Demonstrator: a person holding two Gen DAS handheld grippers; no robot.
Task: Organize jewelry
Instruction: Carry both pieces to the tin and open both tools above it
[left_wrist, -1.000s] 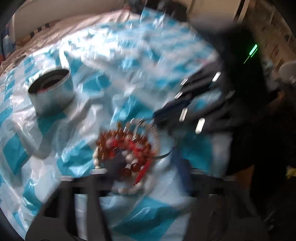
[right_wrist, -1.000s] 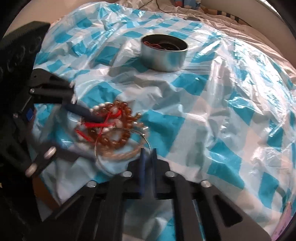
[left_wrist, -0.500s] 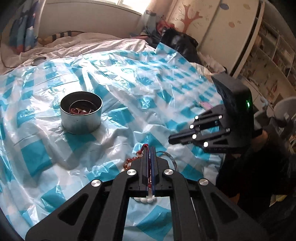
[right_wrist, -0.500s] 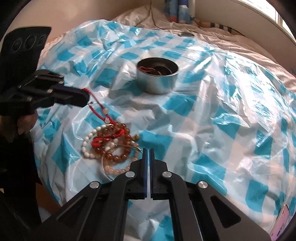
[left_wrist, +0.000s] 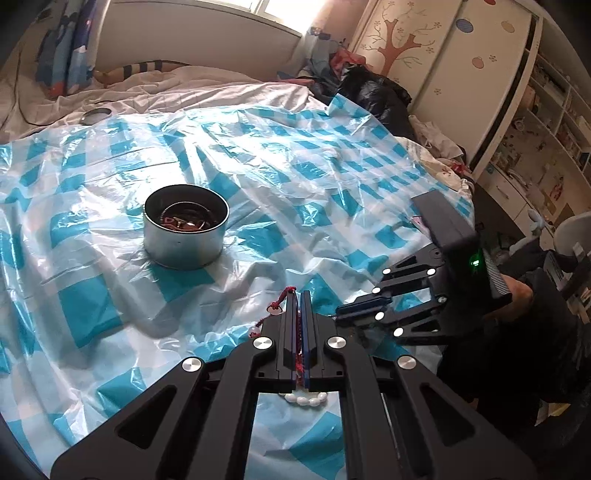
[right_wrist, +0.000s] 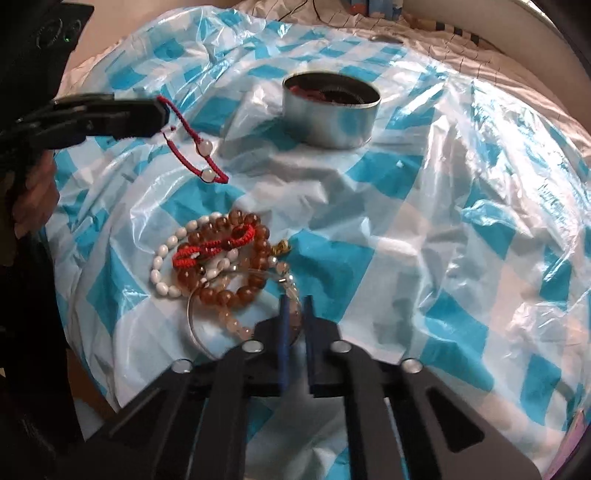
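Hovering our right gripper (right_wrist: 295, 299), jaws nearly shut and empty, over the bead bracelets (right_wrist: 218, 266) heaped on the checkered sheet (right_wrist: 424, 221), we pinch a red cord bracelet (right_wrist: 192, 147) in the left gripper (right_wrist: 162, 114), short of the tin (right_wrist: 330, 110).

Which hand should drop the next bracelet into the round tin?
Left, probably. The left hand-held gripper is shut on the red cord bracelet, which hangs above the sheet, nearer the round tin. The right hand-held gripper is down by the bead pile.
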